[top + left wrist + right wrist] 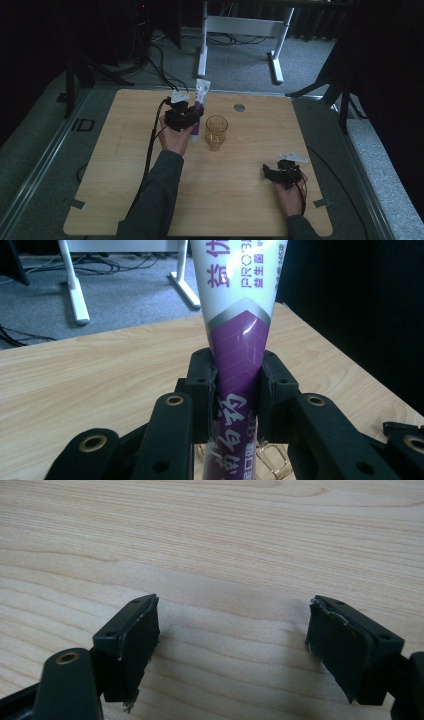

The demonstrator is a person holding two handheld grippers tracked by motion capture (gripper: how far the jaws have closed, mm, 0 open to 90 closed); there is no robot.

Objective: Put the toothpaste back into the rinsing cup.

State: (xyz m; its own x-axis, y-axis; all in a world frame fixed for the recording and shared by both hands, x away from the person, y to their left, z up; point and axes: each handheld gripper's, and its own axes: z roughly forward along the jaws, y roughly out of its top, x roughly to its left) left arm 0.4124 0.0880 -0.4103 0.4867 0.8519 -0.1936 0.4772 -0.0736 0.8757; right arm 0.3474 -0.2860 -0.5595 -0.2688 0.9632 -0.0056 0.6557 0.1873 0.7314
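Item 1. Tube (198, 107): white at the top, purple below, printed lettering. It stands nearly upright above the far-left part of the surface (125, 200), its flat white end uppermost and its lower purple end pointing down. In the left gripper view the tube (235, 340) rises between the two black jaws, whose pads press on its purple part from both sides.

Item 2. Left tongs (186, 119): closed on the tube, gripping it below the middle. A hand holds them from the near side, and a black cable runs from them down along the sleeve. Seen from their own camera, the left tongs (236, 390) clamp the tube squarely, the white part rising well clear above the jaws.

Item 3. Glass (216, 131): clear, amber-tinted, upright on the surface, just beside the tube's lower end on the right. Whether the two touch cannot be told. A bit of the glass (272, 456) shows low behind the jaws in the left gripper view.

Item 4. Right tongs (272, 172): low over the near-right part of the surface, well apart from tube and glass. In their own view the right tongs (232, 635) stand wide, with bare wood between the pads.

Item 5. Grey disc (239, 107): set in the surface beyond the glass.
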